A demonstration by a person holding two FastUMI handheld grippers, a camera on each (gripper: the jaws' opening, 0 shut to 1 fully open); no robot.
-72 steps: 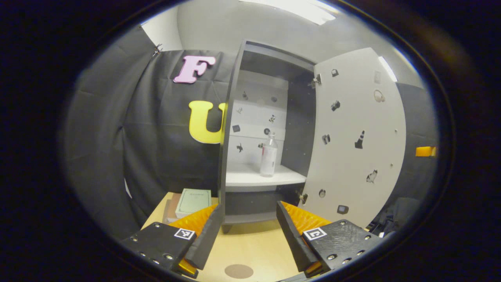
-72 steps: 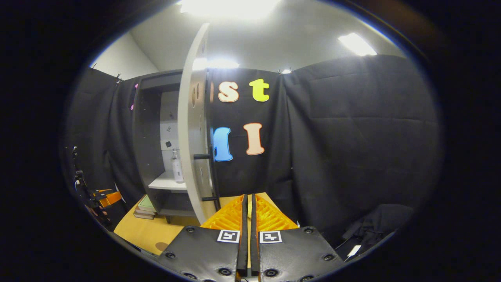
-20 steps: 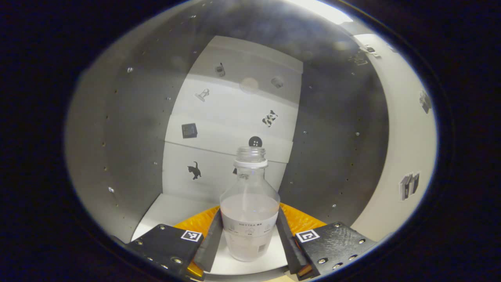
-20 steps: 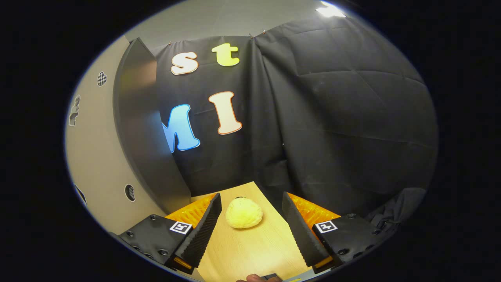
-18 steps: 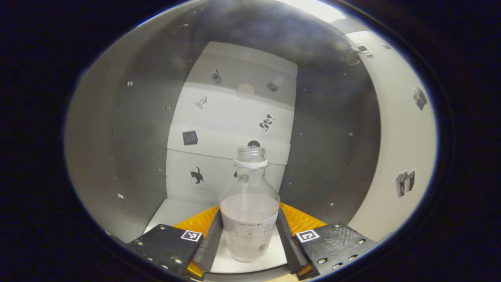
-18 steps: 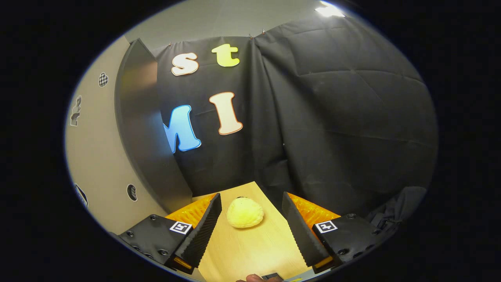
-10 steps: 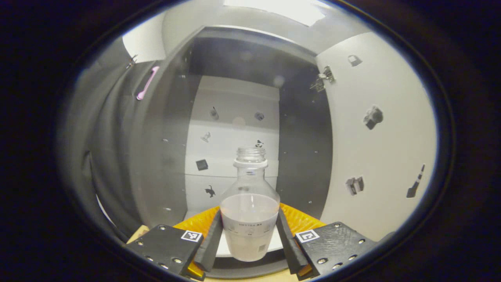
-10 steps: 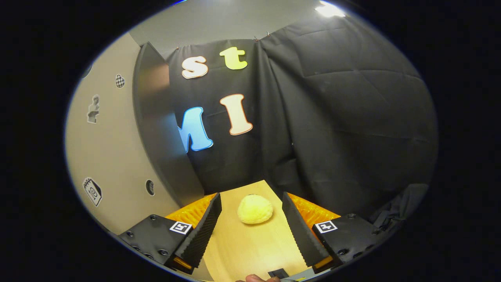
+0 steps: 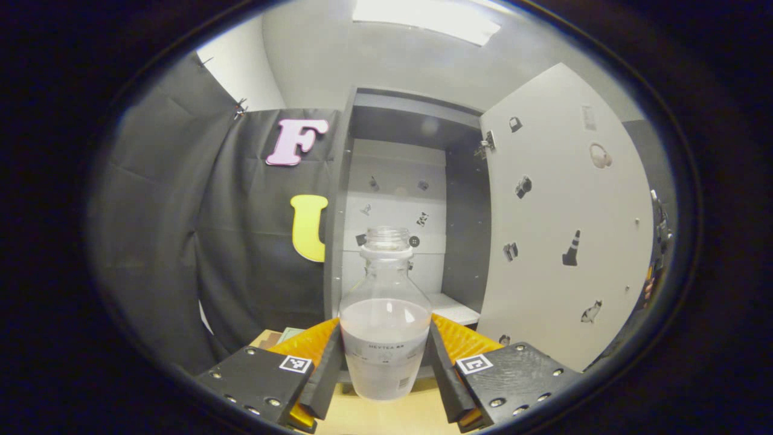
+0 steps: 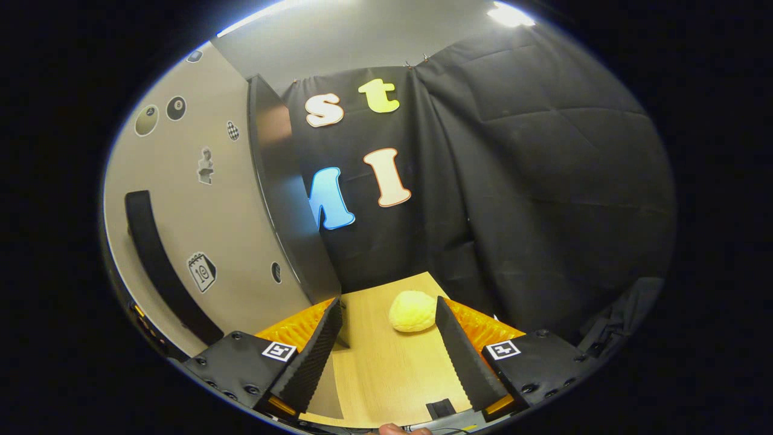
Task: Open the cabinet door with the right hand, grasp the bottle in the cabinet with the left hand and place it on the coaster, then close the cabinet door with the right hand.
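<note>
The left claw (image 9: 385,362) is clamped on the bottle (image 9: 385,338), both fingers pressed to its lower body, one on each side. The bottle stands upright in the grip, uncapped, clear, with pale liquid up to its shoulder, and it hangs in the air in front of the cabinet (image 9: 392,199), above the counter (image 9: 386,417). Behind it the cabinet stands open, its white shelf (image 9: 456,309) bare at the visible corner. The cabinet door (image 9: 561,229) is swung wide to the right, dotted with small stickers.

Over in the right gripper view, the right claw (image 10: 386,344) is spread wide with nothing between its fingers, hovering low over the counter. A pale yellow fluffy ball (image 10: 412,312) sits on the wood just ahead. The door's outer face fills the left, its dark bar handle (image 10: 163,266) running down it.
</note>
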